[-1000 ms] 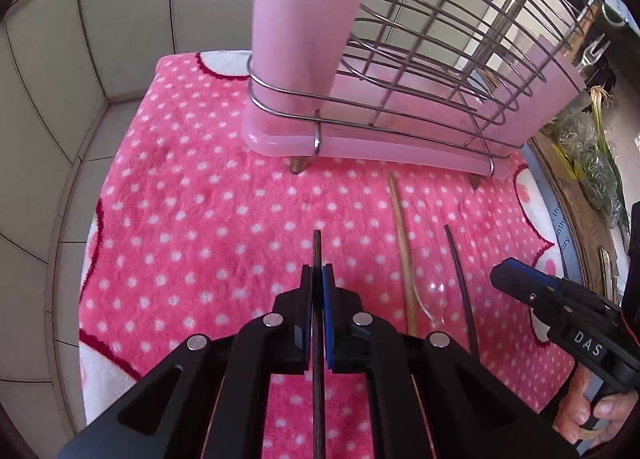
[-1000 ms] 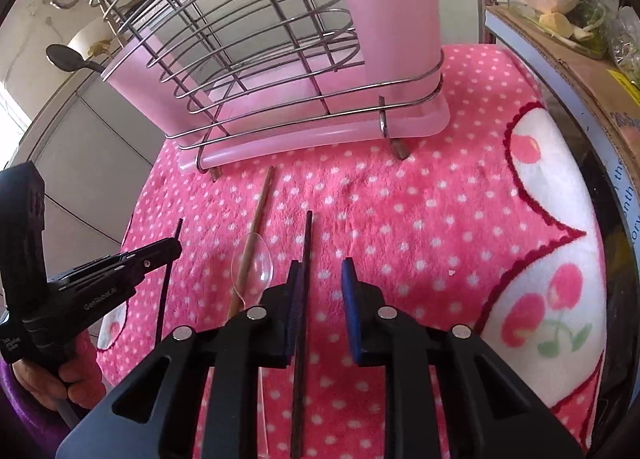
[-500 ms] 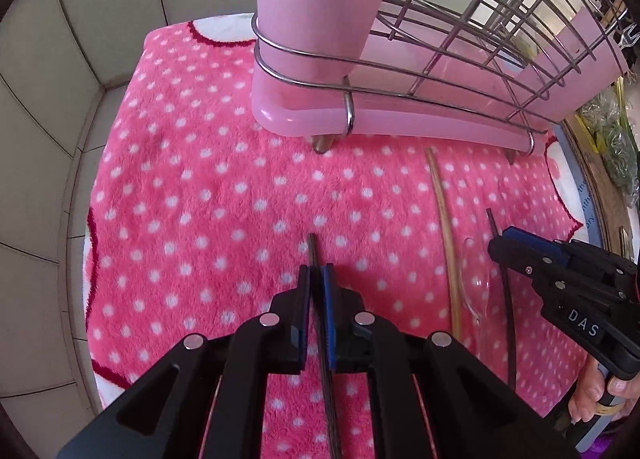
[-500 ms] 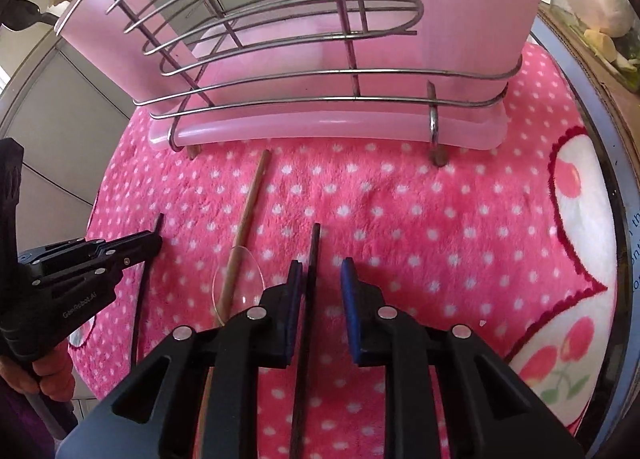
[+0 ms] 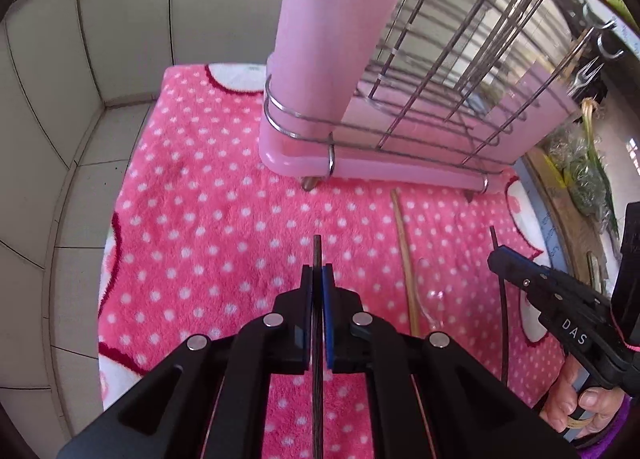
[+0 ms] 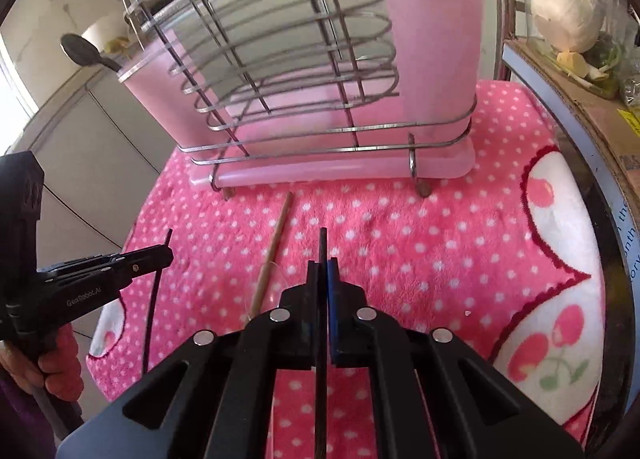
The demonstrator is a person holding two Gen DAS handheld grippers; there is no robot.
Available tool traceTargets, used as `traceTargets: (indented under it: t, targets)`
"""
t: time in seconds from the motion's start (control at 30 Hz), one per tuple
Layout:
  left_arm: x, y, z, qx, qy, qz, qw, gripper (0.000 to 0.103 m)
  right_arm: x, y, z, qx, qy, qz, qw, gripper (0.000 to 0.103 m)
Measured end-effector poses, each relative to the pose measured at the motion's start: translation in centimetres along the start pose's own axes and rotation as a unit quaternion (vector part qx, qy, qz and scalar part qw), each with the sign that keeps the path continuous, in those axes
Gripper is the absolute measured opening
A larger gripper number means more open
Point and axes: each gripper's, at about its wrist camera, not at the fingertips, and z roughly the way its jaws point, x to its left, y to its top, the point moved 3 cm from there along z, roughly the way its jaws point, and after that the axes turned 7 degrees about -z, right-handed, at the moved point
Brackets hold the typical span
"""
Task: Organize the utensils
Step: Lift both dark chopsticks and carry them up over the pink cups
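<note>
Left gripper (image 5: 317,279) clamps one dark thin chopstick (image 5: 317,255); right gripper (image 6: 322,273) clamps another dark chopstick (image 6: 322,243), tips protruding.

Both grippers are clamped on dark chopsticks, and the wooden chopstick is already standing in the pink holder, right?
Not quite. The left gripper and right gripper are each shut on a dark chopstick, but the wooden chopstick lies flat on the pink dotted towel in front of the rack, not in the pink holder. Both wrist views show it.
</note>
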Motion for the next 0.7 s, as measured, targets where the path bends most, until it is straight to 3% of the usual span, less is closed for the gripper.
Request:
traceTargets:
  t: [0.27, 0.5, 0.7]
  targets:
    - [-1.2, 0.5, -8.1, -0.140, -0.023, 0.007, 0.9898, 0.004, 0.4, 1.2, -6.6, -0.114, -0.011, -0.007, 0.993, 0.005]
    - [-2.9, 2.5, -15.0, -0.250, -0.047, 0.031, 0.9666, 0.004, -0.8, 3.4, -12.9, -0.212, -0.009, 0.001, 0.977, 0.005]
    - [-4.9, 5.8, -20.1, -0.319, -0.065, 0.044, 0.9445, 0.004, -1.7, 8.3, -17.5, -0.291, -0.023, -0.011, 0.956, 0.005]
